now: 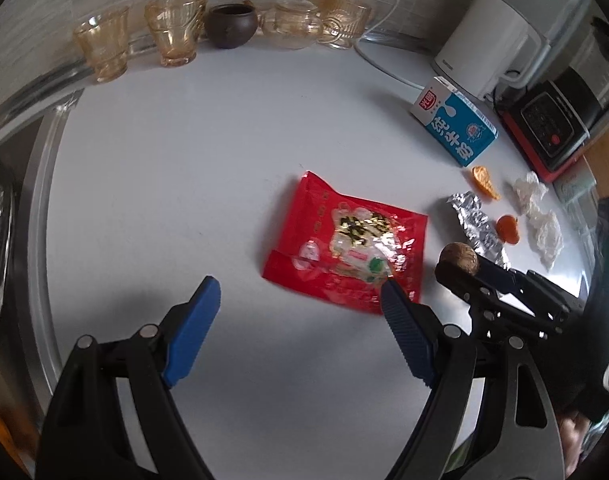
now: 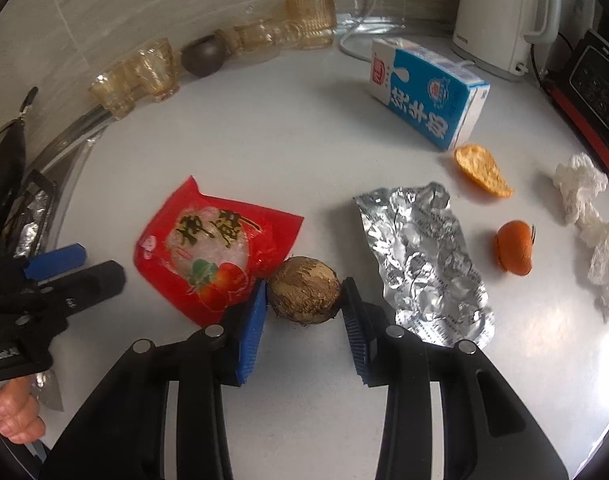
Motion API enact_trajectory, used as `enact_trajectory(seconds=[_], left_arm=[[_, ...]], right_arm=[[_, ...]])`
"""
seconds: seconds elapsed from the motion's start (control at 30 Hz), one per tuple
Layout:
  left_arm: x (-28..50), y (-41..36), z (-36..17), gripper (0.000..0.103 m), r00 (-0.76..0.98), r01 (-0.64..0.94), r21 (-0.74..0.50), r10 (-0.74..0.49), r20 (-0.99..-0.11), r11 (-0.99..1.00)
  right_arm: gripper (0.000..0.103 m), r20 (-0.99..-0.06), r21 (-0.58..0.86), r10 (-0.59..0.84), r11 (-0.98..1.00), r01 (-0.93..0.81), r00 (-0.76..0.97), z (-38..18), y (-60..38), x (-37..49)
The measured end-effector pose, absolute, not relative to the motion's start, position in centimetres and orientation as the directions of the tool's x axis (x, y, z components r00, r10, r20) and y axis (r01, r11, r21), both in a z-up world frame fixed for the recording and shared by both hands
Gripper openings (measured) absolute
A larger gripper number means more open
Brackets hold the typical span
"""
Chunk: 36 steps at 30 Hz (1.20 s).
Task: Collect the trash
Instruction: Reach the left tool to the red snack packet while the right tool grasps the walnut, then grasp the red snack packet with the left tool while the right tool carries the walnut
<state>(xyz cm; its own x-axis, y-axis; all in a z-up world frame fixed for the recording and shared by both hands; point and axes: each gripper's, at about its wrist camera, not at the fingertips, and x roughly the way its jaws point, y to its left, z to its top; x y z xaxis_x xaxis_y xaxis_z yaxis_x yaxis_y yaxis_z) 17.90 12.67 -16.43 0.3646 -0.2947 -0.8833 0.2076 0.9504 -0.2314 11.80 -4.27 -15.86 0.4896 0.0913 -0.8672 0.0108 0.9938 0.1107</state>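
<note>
Right tongs are shown clamped on a brown walnut over the white desk. Left tongs are held wide beside a red snack wrapper.

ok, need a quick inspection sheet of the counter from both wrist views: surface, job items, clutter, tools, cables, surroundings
Surface: white countertop, dry, no spills seen.
Job's things: brown round husk; red snack wrapper; foil wrapper; two orange peels; crumpled tissues; milk carton lying flat.
Clutter: amber glass cups, dark clay cup.
Grippers: right tool shut on husk; left tool open, near red wrapper.
Cables: white cord along the back.
Surroundings: white kettle, black-and-red appliance, tiled wall.
</note>
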Motion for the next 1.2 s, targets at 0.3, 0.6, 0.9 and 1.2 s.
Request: enact_trajectory(seconds=[0.3, 0.6, 0.9, 1.2], left_arm=[[17.8, 8.5, -16.7, 0.079, 0.321, -0.186, -0.187, -0.121, -0.939, 0.965], [20.1, 6.5, -17.9, 0.079, 0.268, -0.607, -0.214, -0.056, -0.962, 0.765], [21.6, 5.5, -19.9, 0.079, 0.193, -0.719, -0.098, 0.062, -0.979, 0.688], [21.8, 4.2, -19.7, 0.053, 0.212, -0.726, -0.063, 0.136, -0.968, 0.684]], right_arm=[[0.038, -0.835, 0.082, 0.16, 0.982, -0.168, 0.526, -13.2, -8.7, 11.5], [0.038, -0.794, 0.131, 0.305, 0.93, -0.342, 0.526, -12.2, -12.6, 12.6], [0.038, -0.773, 0.193, 0.383, 0.901, -0.387, 0.506, -12.8, -14.4, 13.5], [0.038, -0.77, 0.214, 0.413, 0.885, -0.413, 0.486, -13.2, -15.5, 13.6]])
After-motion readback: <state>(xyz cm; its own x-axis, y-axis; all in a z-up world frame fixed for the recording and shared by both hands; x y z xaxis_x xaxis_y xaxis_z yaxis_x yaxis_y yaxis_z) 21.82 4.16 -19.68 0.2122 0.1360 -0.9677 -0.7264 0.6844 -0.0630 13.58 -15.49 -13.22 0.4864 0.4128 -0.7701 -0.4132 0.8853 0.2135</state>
